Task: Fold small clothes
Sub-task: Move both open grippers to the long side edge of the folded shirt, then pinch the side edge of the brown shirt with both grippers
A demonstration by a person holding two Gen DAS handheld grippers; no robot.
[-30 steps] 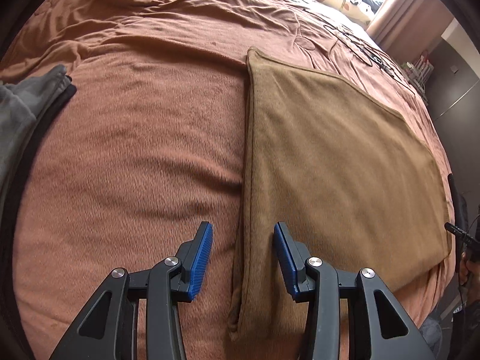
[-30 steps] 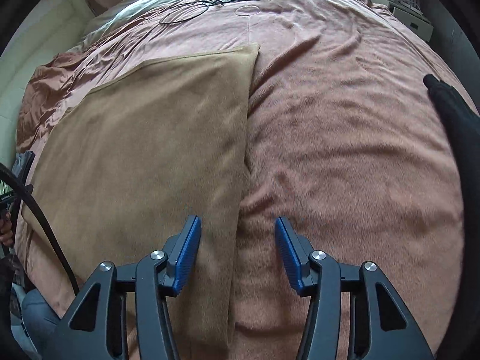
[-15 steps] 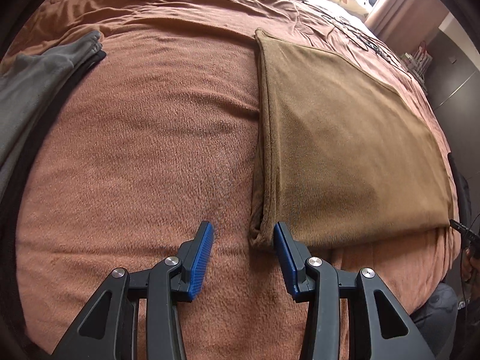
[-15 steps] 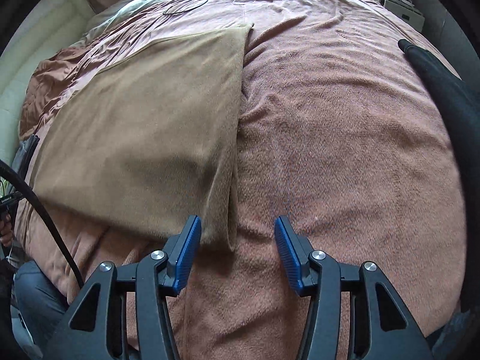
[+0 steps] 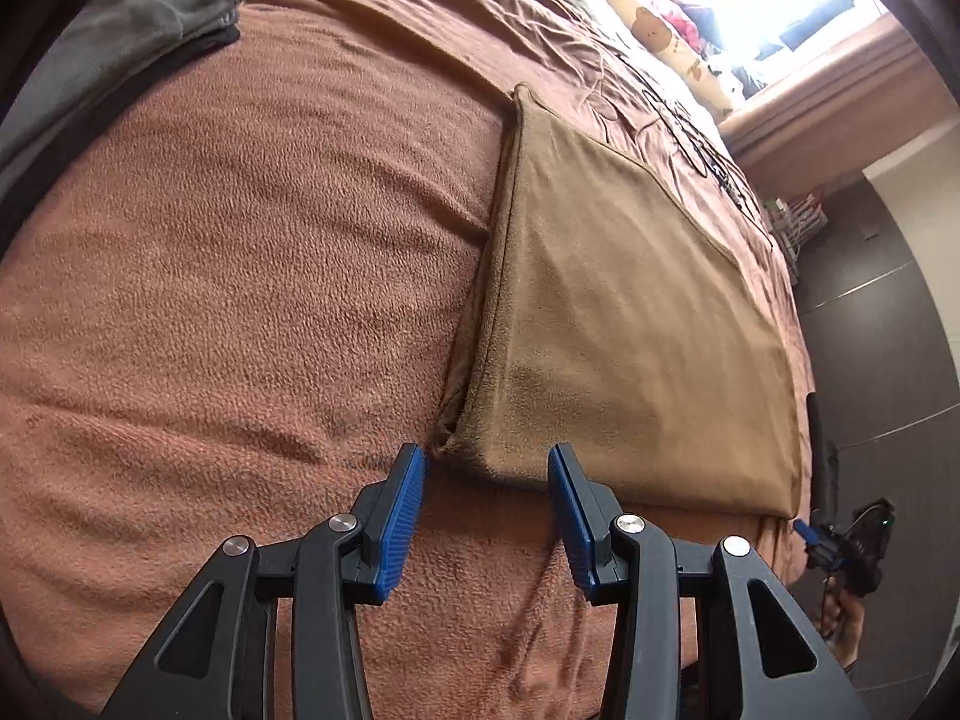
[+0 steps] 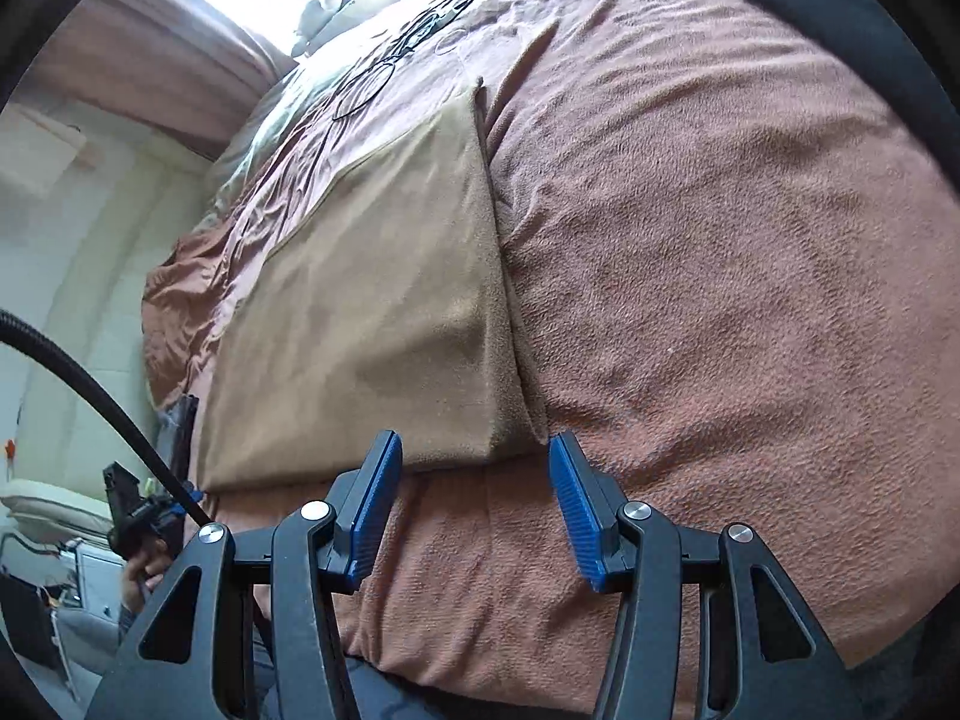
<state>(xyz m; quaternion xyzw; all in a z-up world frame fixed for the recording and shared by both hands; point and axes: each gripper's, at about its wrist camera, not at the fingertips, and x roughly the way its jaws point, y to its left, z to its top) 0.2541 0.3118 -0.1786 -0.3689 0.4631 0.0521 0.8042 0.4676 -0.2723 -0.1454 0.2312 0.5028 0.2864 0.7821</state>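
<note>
1. Tan folded cloth (image 5: 630, 324) is lying flat on a brown fleece blanket (image 5: 252, 276) covering a bed; its near edge is sitting close to the bed's front edge, w/ a strip of blanket showing in front of it.

2. Left gripper (image 5: 486, 507) is hovering just short of the cloth's near left corner, blue pads (image 5: 401, 519) spread wide, nothing btwn them. The corner's layered fold is showing right ahead of the left pad; whether pad and cloth are touching can't be told.

3. Right gripper (image 6: 471, 504) is hovering at the cloth's (image 6: 372, 324) near right corner, pads (image 6: 573, 516) likewise wide apart & empty. The corner tip is lying just ahead of the right pad; contact can't be told.

4. Grey garment (image 5: 90, 66) w/ a black one under it is lying at the far left of the blanket in the left wrist view, well apart from the cloth.

5. A dark garment (image 6: 840, 18) is resting at the far right of the blanket (image 6: 720, 252) in the right wrist view, also well apart from the cloth.

6. Thin black cables (image 6: 384, 72) are lying looped on the bed beyond the cloth; a bright window is glaring behind.

7. Each view is catching the other hand-held tool at its edge: a hand (image 5: 840, 618) gripping a black handle at right in the left view, a hand (image 6: 141, 570) at lower left in the right view, w/ a black hose (image 6: 90, 384) arcing past it.
</note>
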